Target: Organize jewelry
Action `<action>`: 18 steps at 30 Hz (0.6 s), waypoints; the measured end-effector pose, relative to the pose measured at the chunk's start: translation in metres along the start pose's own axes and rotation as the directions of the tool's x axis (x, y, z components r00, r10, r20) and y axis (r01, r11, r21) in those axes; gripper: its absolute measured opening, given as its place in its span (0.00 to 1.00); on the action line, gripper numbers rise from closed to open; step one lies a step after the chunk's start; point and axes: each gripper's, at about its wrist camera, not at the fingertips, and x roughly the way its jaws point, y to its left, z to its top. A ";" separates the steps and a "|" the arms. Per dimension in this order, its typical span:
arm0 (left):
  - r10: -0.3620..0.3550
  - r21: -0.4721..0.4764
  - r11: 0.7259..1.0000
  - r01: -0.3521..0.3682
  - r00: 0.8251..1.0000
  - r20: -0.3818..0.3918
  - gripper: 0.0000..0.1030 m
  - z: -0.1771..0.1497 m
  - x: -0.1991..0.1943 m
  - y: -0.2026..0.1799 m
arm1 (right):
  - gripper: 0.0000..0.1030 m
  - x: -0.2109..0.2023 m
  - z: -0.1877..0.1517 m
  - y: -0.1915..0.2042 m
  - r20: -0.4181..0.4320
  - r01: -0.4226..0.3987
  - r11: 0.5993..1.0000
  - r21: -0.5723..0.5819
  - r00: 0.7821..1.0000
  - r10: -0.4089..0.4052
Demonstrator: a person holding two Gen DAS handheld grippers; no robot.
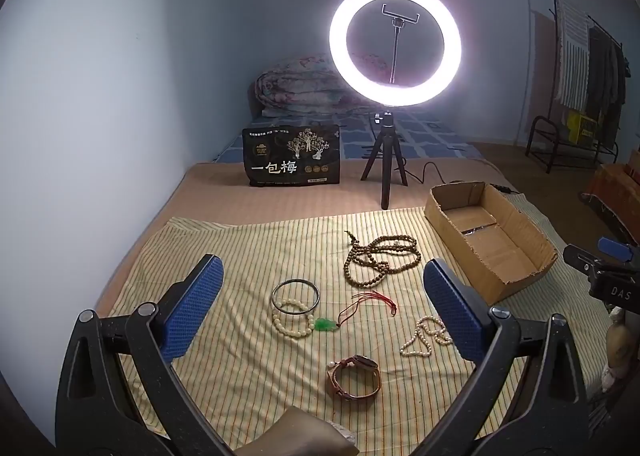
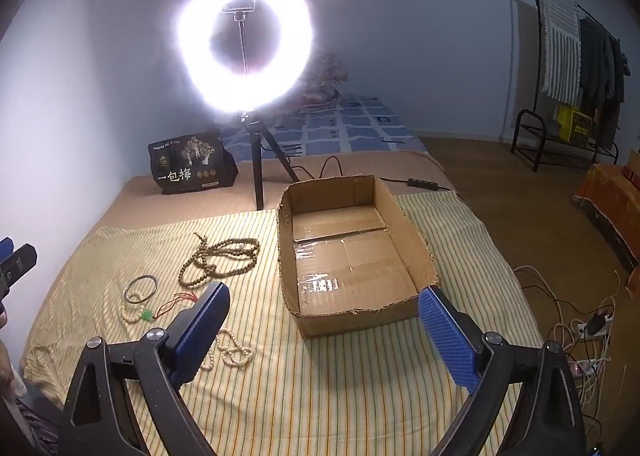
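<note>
Jewelry lies on a striped cloth point(image 1: 248, 368). Brown wooden beads point(image 1: 380, 256) lie furthest away, also in the right wrist view point(image 2: 220, 260). A metal bangle point(image 1: 295, 295) overlaps a cream bead bracelet point(image 1: 292, 322). Beside them is a green pendant point(image 1: 325, 324) on a red cord. A pearl necklace point(image 1: 426, 336) lies to the right and a brown-strap watch point(image 1: 356, 376) lies nearest. An empty cardboard box point(image 2: 352, 252) stands to the right. My left gripper point(image 1: 320, 304) is open above the jewelry. My right gripper point(image 2: 324, 320) is open, just short of the box's near wall.
A lit ring light on a tripod point(image 1: 394, 40) stands behind the cloth, with a black printed bag point(image 1: 292, 156) to its left. A folded quilt point(image 1: 304, 84) lies far back. A clothes rack point(image 2: 568, 68) and cables point(image 2: 580, 328) are on the right.
</note>
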 end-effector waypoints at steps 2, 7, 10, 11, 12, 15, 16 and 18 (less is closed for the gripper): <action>0.000 0.001 1.000 0.000 1.000 0.001 0.99 0.000 0.000 0.000 | 0.94 0.000 0.000 0.000 0.001 0.000 1.000 0.000 1.000 0.000; -0.001 0.000 1.000 0.001 1.000 0.001 0.99 0.000 0.000 0.001 | 0.94 0.001 0.001 0.001 0.000 -0.002 1.000 0.000 1.000 0.002; -0.002 0.000 1.000 0.002 1.000 0.002 0.99 0.000 0.000 0.001 | 0.94 0.001 0.000 0.001 -0.001 -0.002 1.000 -0.004 1.000 0.002; -0.001 0.000 1.000 0.001 1.000 0.002 0.99 0.000 0.000 0.001 | 0.94 0.000 0.000 0.002 0.000 -0.002 1.000 -0.005 1.000 0.002; -0.001 0.000 1.000 0.001 1.000 0.002 0.99 0.000 0.000 0.001 | 0.94 0.000 0.000 0.002 0.000 -0.002 1.000 -0.005 1.000 0.002; -0.002 0.002 1.000 0.002 1.000 0.002 0.99 0.000 0.000 0.001 | 0.94 0.000 0.000 0.003 0.000 -0.002 1.000 -0.005 1.000 0.002; -0.001 0.002 1.000 0.001 1.000 0.002 0.99 0.000 -0.001 0.002 | 0.94 0.001 0.000 0.003 0.000 -0.002 1.000 -0.005 1.000 0.002; -0.001 0.000 1.000 0.001 1.000 0.001 0.99 0.000 0.000 0.000 | 0.94 0.001 0.001 0.003 0.000 -0.001 1.000 -0.005 1.000 0.001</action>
